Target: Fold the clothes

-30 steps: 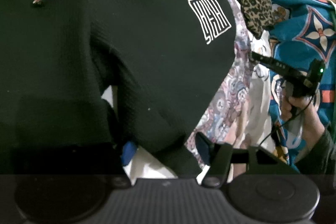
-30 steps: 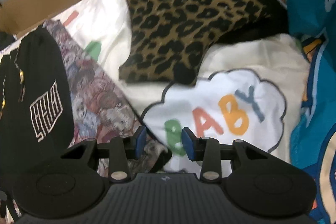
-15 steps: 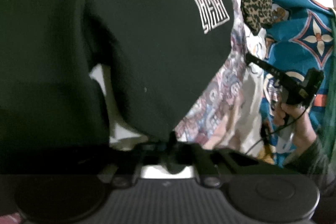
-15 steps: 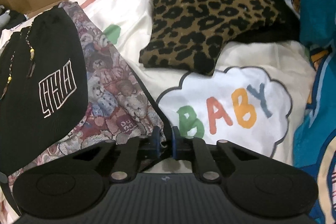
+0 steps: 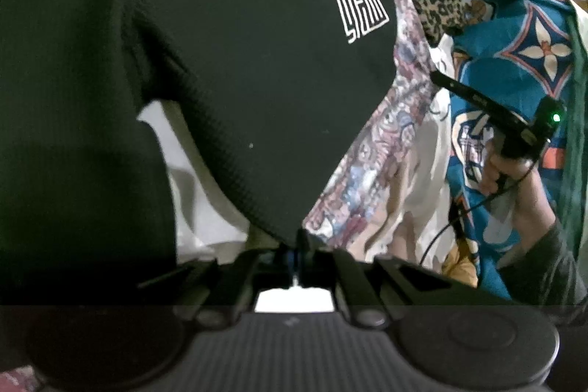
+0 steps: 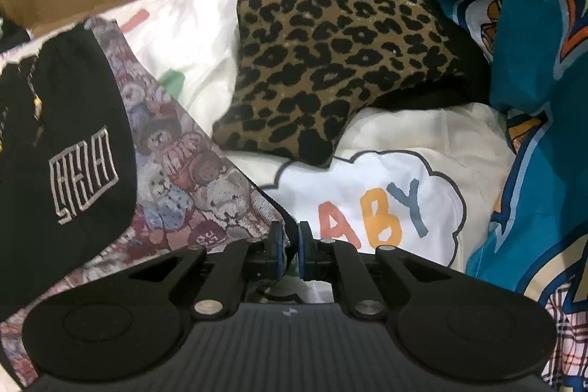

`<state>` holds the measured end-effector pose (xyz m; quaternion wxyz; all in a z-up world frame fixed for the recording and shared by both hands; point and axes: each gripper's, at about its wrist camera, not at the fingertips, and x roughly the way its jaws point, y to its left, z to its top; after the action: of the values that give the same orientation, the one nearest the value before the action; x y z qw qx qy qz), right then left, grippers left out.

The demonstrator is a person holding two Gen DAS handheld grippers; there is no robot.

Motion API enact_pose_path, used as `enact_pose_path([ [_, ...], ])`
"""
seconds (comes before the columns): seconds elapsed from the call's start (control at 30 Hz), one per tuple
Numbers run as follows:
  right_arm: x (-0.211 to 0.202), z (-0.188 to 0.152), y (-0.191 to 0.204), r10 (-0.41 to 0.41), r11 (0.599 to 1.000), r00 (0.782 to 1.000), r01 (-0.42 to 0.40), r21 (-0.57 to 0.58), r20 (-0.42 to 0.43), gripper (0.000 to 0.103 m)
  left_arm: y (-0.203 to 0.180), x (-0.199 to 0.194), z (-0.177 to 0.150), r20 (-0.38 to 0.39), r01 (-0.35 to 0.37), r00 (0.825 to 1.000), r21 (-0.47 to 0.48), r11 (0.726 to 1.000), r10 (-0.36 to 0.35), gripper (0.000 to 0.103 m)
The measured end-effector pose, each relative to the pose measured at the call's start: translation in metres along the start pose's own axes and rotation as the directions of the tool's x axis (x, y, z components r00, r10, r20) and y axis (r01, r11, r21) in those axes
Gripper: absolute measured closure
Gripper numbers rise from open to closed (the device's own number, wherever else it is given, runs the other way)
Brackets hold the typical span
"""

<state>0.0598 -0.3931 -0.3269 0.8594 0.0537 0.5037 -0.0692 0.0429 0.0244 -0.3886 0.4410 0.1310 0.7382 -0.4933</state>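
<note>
Clearly, "BABY" (image 6: 371, 212) shows on the white cloth (image 6: 205, 21).

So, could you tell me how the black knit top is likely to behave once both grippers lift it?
The black knit top will probably hang limp, since it already drapes in soft folds. Its thick ribbing suggests some weight. The bear-print cloth pinched beside it may drag along.

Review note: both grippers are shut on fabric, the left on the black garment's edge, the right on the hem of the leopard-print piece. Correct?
Not quite. The right gripper is shut on the dark-trimmed edge of the teddy-bear print garment, not the leopard-print piece, which lies further back, untouched; the right wrist view shows this. The left gripper is indeed shut on the black garment.
</note>
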Motion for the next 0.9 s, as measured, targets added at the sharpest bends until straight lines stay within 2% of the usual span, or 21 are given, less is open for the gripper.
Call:
enact_pose_path([
  [0.13,-0.005,0.005,-0.002,-0.023,1.000,1.000,0.023,0.010,0.011,0.097,-0.007,0.003,0.000,-0.022,0.029,0.999,0.021,0.999,-0.029,0.101],
  [0.2,-0.001,0.005,-0.002,-0.035,0.999,0.999,0.035,0.003,-0.011,0.095,-0.005,0.010,0.001,-0.050,-0.012,0.999,0.038,0.999,0.014,0.096],
  [0.23,0.002,0.004,-0.001,-0.044,0.999,0.999,0.044,-0.001,-0.033,0.092,-0.003,0.010,0.001,-0.059,-0.043,0.997,0.040,0.998,0.045,0.087],
  [0.27,0.004,0.004,0.001,-0.054,0.999,0.997,0.054,-0.006,-0.047,0.090,-0.002,0.010,0.002,-0.068,-0.074,0.995,0.042,0.996,0.077,0.084],
  [0.3,0.002,0.004,0.004,-0.069,0.998,0.997,0.068,-0.016,-0.043,0.084,-0.002,0.006,0.002,-0.065,-0.083,0.994,0.050,0.995,0.086,0.082],
  [0.33,-0.002,0.004,0.008,-0.082,0.996,0.996,0.081,-0.034,-0.029,0.073,-0.003,-0.001,0.002,-0.048,-0.086,0.995,0.064,0.994,0.089,0.071],
  [0.37,-0.008,0.004,0.011,-0.087,0.995,0.996,0.086,-0.049,-0.015,0.069,-0.005,-0.009,0.002,-0.024,-0.091,0.995,0.075,0.993,0.093,0.054],
  [0.4,-0.014,0.005,0.013,-0.083,0.995,0.997,0.083,-0.054,0.000,0.063,-0.006,-0.017,0.003,0.000,-0.098,0.995,0.085,0.992,0.098,0.047],
  [0.43,-0.020,0.006,0.013,-0.074,0.996,0.997,0.075,-0.043,0.012,0.061,-0.007,-0.027,0.004,0.022,-0.105,0.994,0.092,0.990,0.104,0.042],
  [0.57,-0.042,0.016,0.013,-0.031,0.999,0.999,0.030,0.033,0.022,0.061,-0.009,-0.067,0.015,0.107,-0.129,0.987,0.076,0.989,0.120,0.042],
  [0.7,-0.067,0.031,0.028,0.023,0.999,1.000,-0.024,0.022,0.020,0.061,-0.006,-0.115,0.025,0.225,-0.157,0.964,0.036,0.987,0.145,0.042],
  [0.8,-0.088,0.051,0.049,0.072,0.997,0.997,-0.072,-0.017,0.022,0.061,-0.006,-0.156,0.030,0.312,-0.205,0.931,0.017,0.979,0.190,0.043],
  [0.9,-0.114,0.075,0.073,0.124,0.991,0.991,-0.121,-0.049,0.046,0.061,-0.005,-0.201,0.033,0.384,-0.251,0.890,-0.037,0.967,0.246,0.044],
])
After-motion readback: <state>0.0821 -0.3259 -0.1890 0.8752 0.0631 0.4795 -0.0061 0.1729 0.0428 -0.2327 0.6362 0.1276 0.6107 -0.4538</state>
